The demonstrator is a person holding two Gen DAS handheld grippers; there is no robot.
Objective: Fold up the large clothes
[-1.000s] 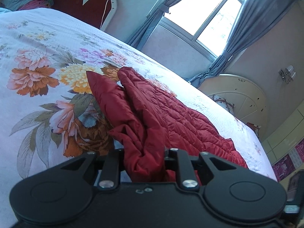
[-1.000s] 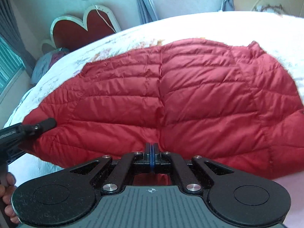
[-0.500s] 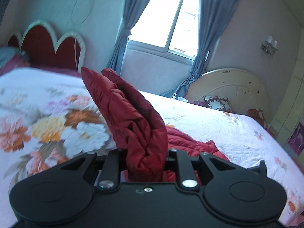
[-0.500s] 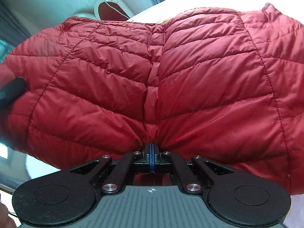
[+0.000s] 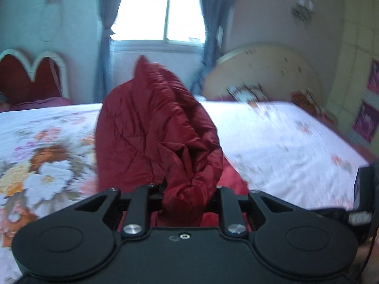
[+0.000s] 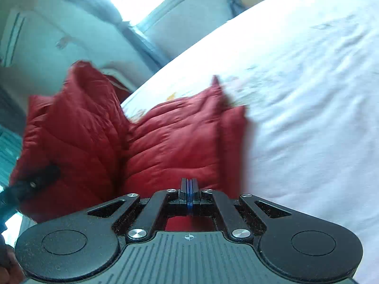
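Observation:
A red quilted down jacket (image 5: 151, 127) is lifted off the bed. My left gripper (image 5: 183, 196) is shut on a thick bunch of its fabric, which stands up in front of the camera. In the right wrist view the jacket (image 6: 170, 142) hangs folded and bunched, partly raised at the left. My right gripper (image 6: 188, 189) is shut, its blue pads pressed together on the jacket's near edge. The left gripper's tip (image 6: 40, 179) shows at the left against the jacket.
The bed (image 5: 284, 142) has a white floral cover with large flowers at the left. A heart-shaped red headboard (image 5: 30, 80) stands at the back left. A window with grey curtains (image 5: 163, 9) and a round cream footboard (image 5: 263, 71) lie behind.
Both grippers have lifted the jacket from lying spread on the bed and swung it up and over. The jacket now hangs bunched and folded. Both views are blurred with motion.

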